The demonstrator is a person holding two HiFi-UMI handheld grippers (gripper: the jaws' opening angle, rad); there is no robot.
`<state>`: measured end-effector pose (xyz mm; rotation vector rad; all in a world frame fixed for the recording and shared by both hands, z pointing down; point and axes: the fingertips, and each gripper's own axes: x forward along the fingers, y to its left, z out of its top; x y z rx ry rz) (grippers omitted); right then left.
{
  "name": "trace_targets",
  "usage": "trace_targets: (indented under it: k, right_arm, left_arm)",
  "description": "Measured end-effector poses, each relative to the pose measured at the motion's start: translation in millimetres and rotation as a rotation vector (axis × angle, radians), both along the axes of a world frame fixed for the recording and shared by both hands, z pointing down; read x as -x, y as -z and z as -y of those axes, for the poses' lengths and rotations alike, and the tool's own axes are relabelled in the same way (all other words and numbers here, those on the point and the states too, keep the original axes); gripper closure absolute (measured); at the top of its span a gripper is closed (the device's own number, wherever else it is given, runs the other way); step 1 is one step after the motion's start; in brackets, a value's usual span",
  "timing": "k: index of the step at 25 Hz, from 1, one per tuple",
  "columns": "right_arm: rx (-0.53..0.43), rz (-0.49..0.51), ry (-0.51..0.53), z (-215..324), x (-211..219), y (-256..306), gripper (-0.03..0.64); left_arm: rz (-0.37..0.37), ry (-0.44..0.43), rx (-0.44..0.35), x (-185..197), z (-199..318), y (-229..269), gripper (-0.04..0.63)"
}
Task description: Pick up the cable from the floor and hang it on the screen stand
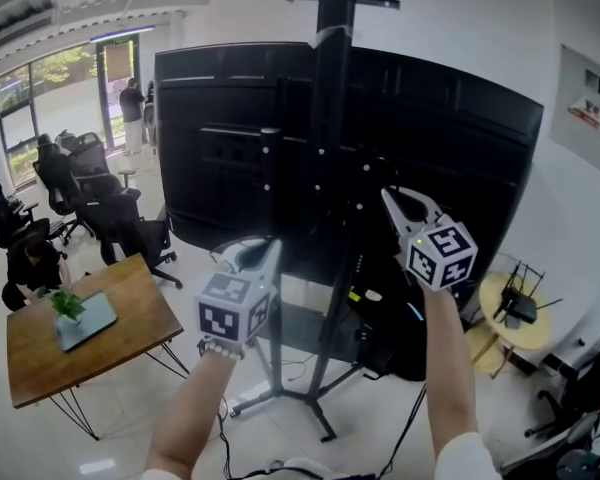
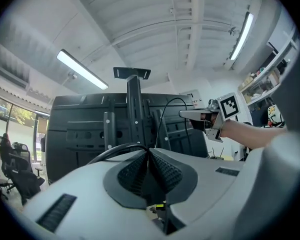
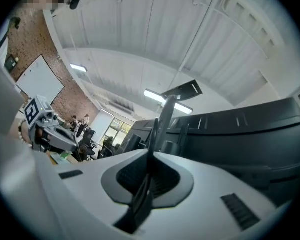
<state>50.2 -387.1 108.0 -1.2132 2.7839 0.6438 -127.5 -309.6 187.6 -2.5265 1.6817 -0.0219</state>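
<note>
Between both grippers, at mid-frame before the back of the black screen (image 1: 460,138), the cable (image 3: 142,198) is pinched. The left gripper (image 1: 263,253) and right gripper (image 1: 398,203) each have their fingers closed narrow on it. It looks light and limp, likely to sag and swing, so two spaced grips leaving a loop should suit the screen stand (image 1: 330,118). Against the dark screen, its hanging run and ends are hard to trace.

Pale floor (image 1: 120,433) carries the screen stand (image 1: 332,118) on splayed feet, a wooden table (image 1: 40,358), office chairs (image 1: 130,230), a small round table (image 1: 500,343), and maybe some dark cords (image 1: 223,438).
</note>
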Motion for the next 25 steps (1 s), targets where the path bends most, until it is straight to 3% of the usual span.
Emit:
trace_targets:
  k: [6, 11, 15, 20, 25]
  right_arm:
    - [0.146, 0.119, -0.036, 48.2, -1.2, 45.4, 0.595]
    - [0.248, 0.225, -0.053, 79.4, -11.4, 47.5, 0.595]
    - [0.35, 0.246, -0.099, 90.3, -17.7, 38.8, 0.595]
    - [0.465, 0.241, -0.096, 89.0, -21.2, 4.9, 0.595]
    - [0.507, 0.222, -0.09, 85.9, -24.2, -31.6, 0.592]
  left_arm:
    - [-0.013, 0.001, -0.053, 12.6, 19.3, 39.0, 0.583]
    - [-0.012, 0.0, -0.086, 14.9, 40.6, 65.0, 0.583]
    - [-0.002, -0.004, -0.089, 14.9, 53.7, 77.6, 0.583]
    - [0.013, -0.025, -0.061, 11.0, 62.2, 63.2, 0.583]
    - [-0.013, -0.057, 0.01, -7.0, 69.3, 12.8, 0.583]
